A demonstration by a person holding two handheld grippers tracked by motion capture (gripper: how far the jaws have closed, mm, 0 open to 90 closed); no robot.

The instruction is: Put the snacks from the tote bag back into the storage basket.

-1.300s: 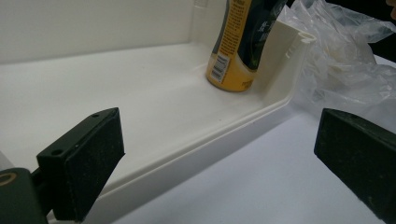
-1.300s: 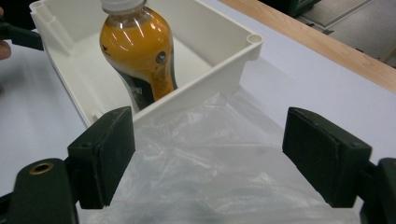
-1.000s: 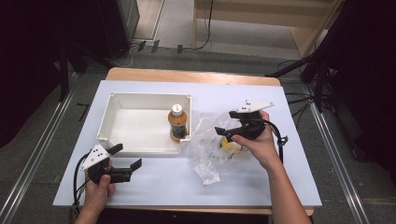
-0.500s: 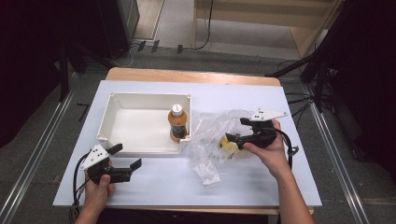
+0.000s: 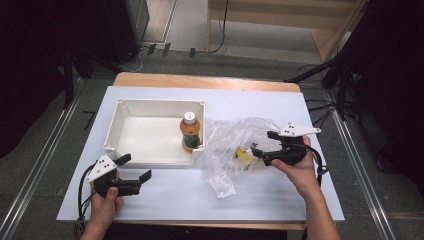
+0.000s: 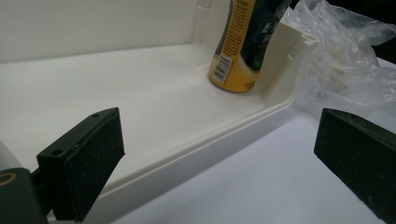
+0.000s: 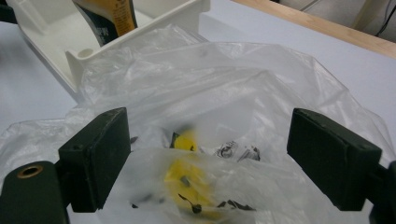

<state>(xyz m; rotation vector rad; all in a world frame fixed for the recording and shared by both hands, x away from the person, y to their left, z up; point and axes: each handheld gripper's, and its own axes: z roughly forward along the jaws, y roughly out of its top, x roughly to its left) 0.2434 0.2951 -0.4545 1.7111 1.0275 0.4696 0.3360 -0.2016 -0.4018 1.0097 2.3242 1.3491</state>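
- The clear plastic bag (image 5: pixel 235 150) is seen lying crumpled on the white table cover (image 5: pixel 280 200), just to the right of the white tray (image 5: pixel 125 107), its near-left edge touching the tray's right wall.
- A yellow packet (image 5: pixel 244 156) is seen inside the bag, blurred by the plastic; in the right gripper view the same packet (image 7: pixel 189 175) is placed low between the two black jaws.
- The right gripper (image 5: pixel 261 143) is held on the side of the bag away from the tray, its jaws pointed toward the tray and spread wide, with the bag's open, rumpled end between them; nothing is clamped.
- The bag's long axis is laid slantwise, from a narrow twisted tail (image 5: pixel 222 187) at the near side up toward the broad puffed part (image 5: pixel 250 127) farther from the person.
- The left gripper (image 5: pixel 134 167) is held just in front of the tray's near wall, well apart from the bag, jaws wide apart and holding nothing.
- A brown bottle (image 5: pixel 190 131) with a white cap is stood upright in the tray's near-right corner, between the tray floor and the bag.
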